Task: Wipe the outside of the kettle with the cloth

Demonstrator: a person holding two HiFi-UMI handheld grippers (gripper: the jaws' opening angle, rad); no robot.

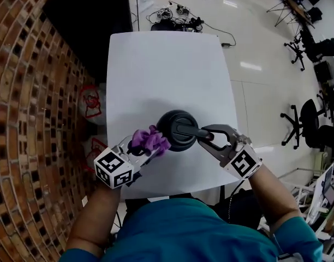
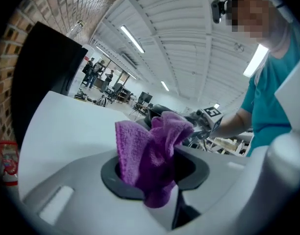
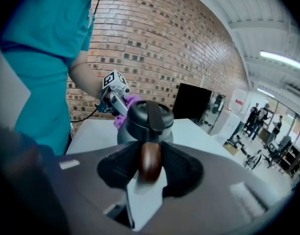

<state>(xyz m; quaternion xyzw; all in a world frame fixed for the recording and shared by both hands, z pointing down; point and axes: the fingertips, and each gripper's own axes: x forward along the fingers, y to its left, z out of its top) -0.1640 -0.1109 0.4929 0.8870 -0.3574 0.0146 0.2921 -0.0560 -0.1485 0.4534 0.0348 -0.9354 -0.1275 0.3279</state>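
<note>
**Bracing kettle by handle, bringing cloth to its side**

Clenching right gripper (image 1: 206,136) on the brown rounded end of the handle (image 3: 150,163), both pads pressing it from either side. Pinching the purple cloth (image 2: 155,165) in left gripper (image 1: 145,148), clamped mid-bundle and spilling loose folds above the jaws.

Seeing the kettle (image 1: 178,129) standing upright on the white worktop (image 1: 167,64), toward the near edge, between the two grippers, and pointing its handle at the right one. Reading the cloth as just against the kettle's left flank in the head view. Judging contact likely, not confirming it from these angles.

Handling, as judgement only:
- Expecting a rigid, smooth, dark body, probably slick under the cloth. Expecting it to slide or spin on the worktop under a sideways wipe unless braced.
- Not telling the fill level, so treating weight as unknown and possibly top-heavy.
- Rating the handle as the right hold: stiff, away from the wiped wall, giving leverage against twist. Watching for the rounded end rolling between the pads.
- Treating the cloth as soft, limp and light. Gripping it by the bunched middle and leaving free folds to wrap the curved wall. Avoiding pressing the hard jaw tips into the kettle.
- Keeping wipe pressure modest and directed toward the braced side, not away from it.
</note>
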